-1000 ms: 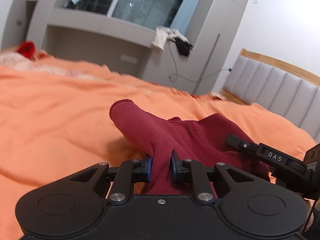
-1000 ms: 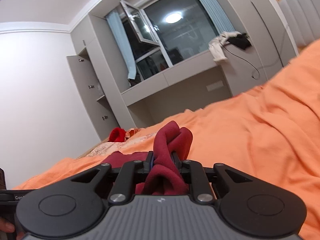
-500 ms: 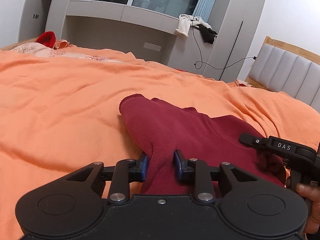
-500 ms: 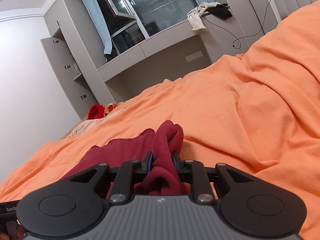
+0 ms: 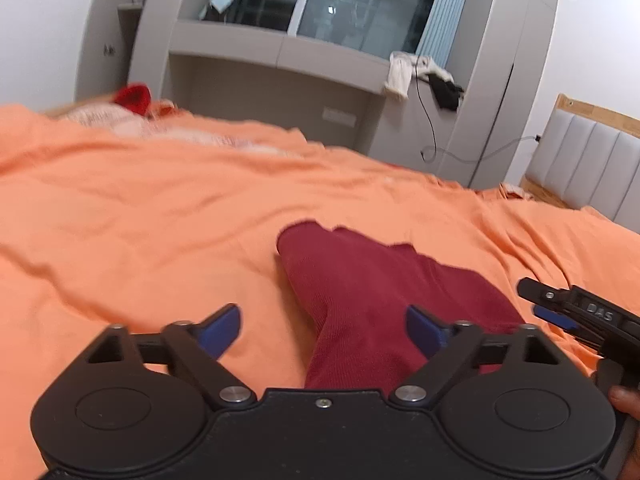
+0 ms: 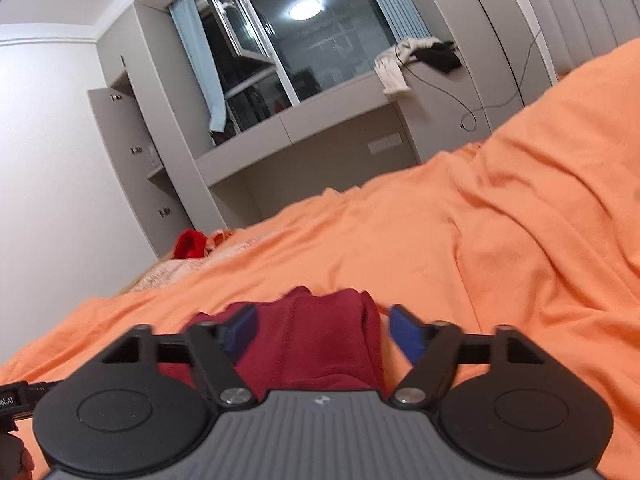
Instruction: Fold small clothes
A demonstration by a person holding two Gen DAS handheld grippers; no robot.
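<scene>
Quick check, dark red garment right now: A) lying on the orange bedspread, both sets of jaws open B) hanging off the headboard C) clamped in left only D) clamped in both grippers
A: the dark red garment lies on the orange bedspread, between the wide-open jaws of the left gripper and right gripper, which have just been opening; no pad presses on it.

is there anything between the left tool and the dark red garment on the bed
Nothing visible. The left tool has just been opening, and the dark red garment lies directly between its spread blue pads, flat on the orange bedsheet.
</scene>
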